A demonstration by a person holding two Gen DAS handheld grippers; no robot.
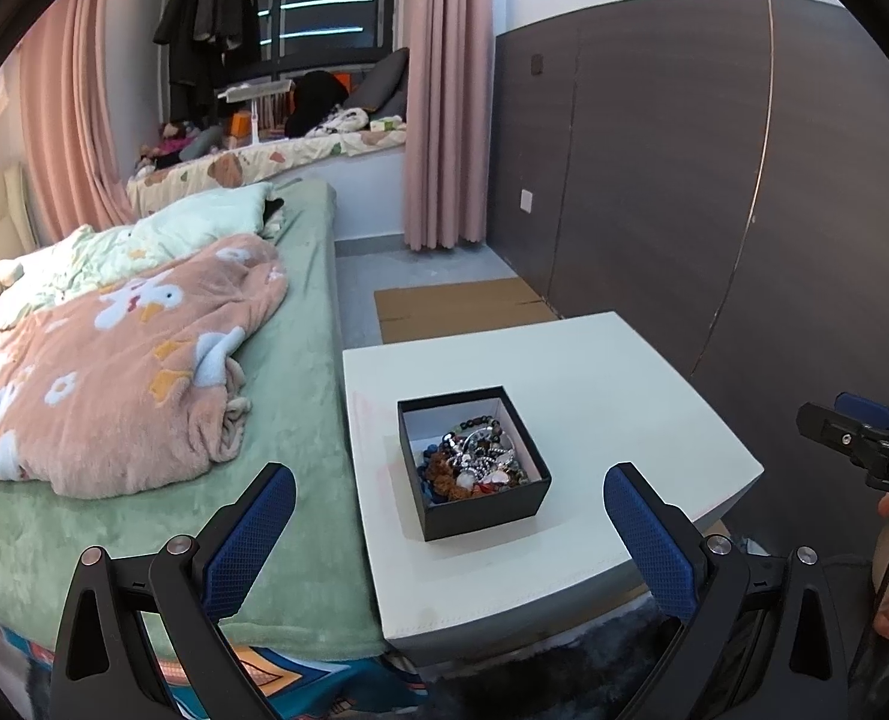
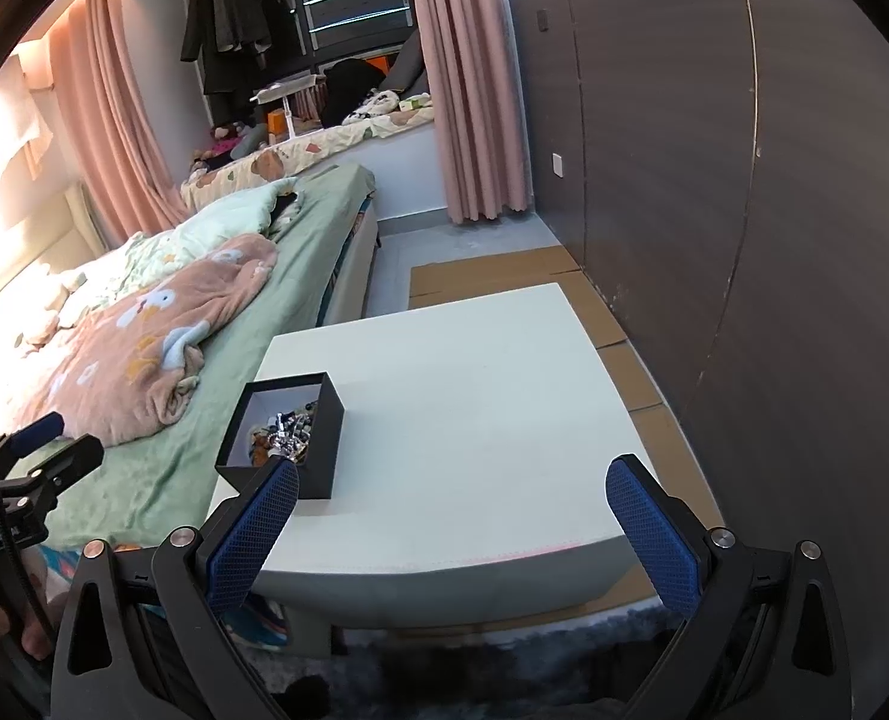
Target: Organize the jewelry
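A white table (image 1: 624, 396) beside the bed carries one open black box (image 1: 486, 507) heaped with tangled jewelry (image 1: 474, 459).

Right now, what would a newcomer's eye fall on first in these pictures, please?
A small black box heaped with tangled jewelry sits on the white table. To its left lies a bed with a pink blanket. Both grippers, left and right, hover open.

A black box (image 2: 291, 438) of tangled jewelry (image 2: 282, 429) sits near the left edge of the white table (image 2: 474, 408), just beyond the right gripper (image 2: 453, 516), whose blue-padded fingers (image 2: 654, 540) are spread wide.
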